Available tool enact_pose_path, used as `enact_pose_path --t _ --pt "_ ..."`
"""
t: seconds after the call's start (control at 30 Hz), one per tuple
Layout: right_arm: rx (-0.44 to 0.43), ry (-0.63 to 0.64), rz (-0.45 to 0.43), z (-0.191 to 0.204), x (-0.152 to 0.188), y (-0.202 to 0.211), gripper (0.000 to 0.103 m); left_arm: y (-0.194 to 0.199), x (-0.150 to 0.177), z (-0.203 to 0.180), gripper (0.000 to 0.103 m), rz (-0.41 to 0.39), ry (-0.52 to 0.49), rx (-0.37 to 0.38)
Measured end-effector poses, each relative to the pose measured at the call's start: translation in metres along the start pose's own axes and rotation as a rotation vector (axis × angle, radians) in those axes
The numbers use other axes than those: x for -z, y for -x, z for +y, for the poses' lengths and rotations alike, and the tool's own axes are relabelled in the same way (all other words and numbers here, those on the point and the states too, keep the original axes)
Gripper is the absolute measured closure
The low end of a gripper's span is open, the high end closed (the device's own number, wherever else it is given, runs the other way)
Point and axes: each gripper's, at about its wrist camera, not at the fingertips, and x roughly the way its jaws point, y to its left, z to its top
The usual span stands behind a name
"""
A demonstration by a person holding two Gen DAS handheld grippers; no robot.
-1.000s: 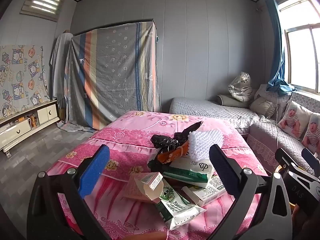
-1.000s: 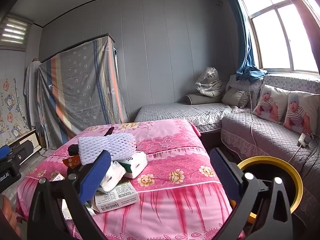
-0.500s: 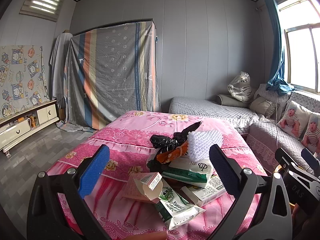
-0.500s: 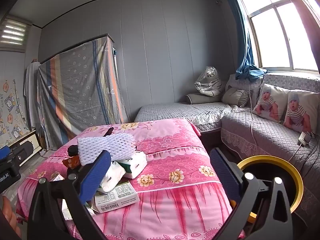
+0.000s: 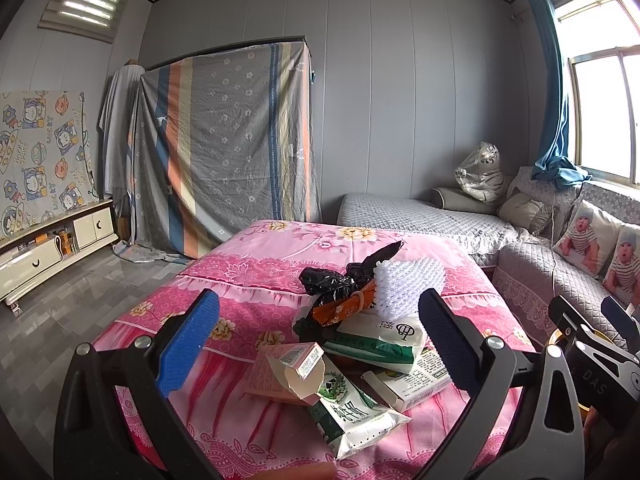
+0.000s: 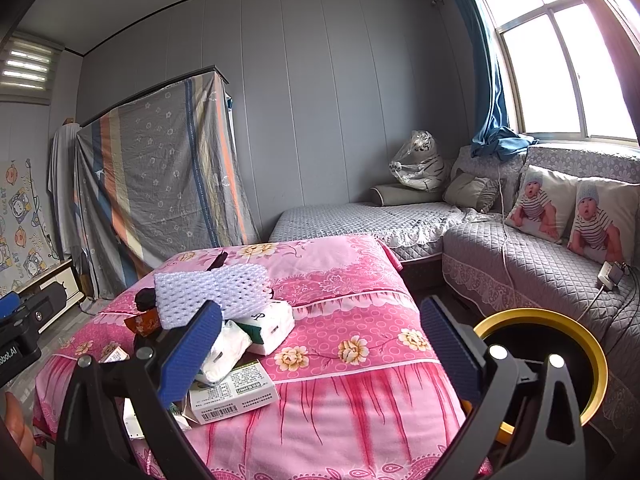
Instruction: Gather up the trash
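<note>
Trash is piled on the pink surface (image 5: pixel 248 276), and none of it is seen to be picked up yet. At the far side of the pile, near 12 o'clock, a black bag (image 5: pixel 340 280) is tied with an orange wrapper (image 5: pixel 344 308). A white net pad (image 5: pixel 408 284) lies just beside it at 1 o'clock. Under these a white and green tissue pack (image 5: pixel 380 340) is found. Nearer, a torn pink box (image 5: pixel 288 372) rests on a green and white pouch (image 5: pixel 352 416), and a white carton (image 5: pixel 416 384) lies at 3 o'clock of the box.

A bin with a yellow rim (image 6: pixel 592 344) stands beside the surface in the right view, at about 4 o'clock. Its inside looks dark, so what is in it cannot be told. The job is judged to be at its start, with the whole pile left to move.

The left tongs (image 5: pixel 318 332) are held wide apart over the pile, and nothing is touched or held. The right tongs (image 6: pixel 320 340) are also spread wide and are empty, with the pile at their 9 o'clock side.
</note>
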Motion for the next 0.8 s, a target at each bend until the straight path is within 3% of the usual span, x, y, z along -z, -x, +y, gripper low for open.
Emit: enact_pose_path --t 0.8 --pt "-0.001 -0.002 0.009 0.004 0.005 -0.005 0.007 -0.011 0.011 -0.005 0.008 0.011 -0.002 0.005"
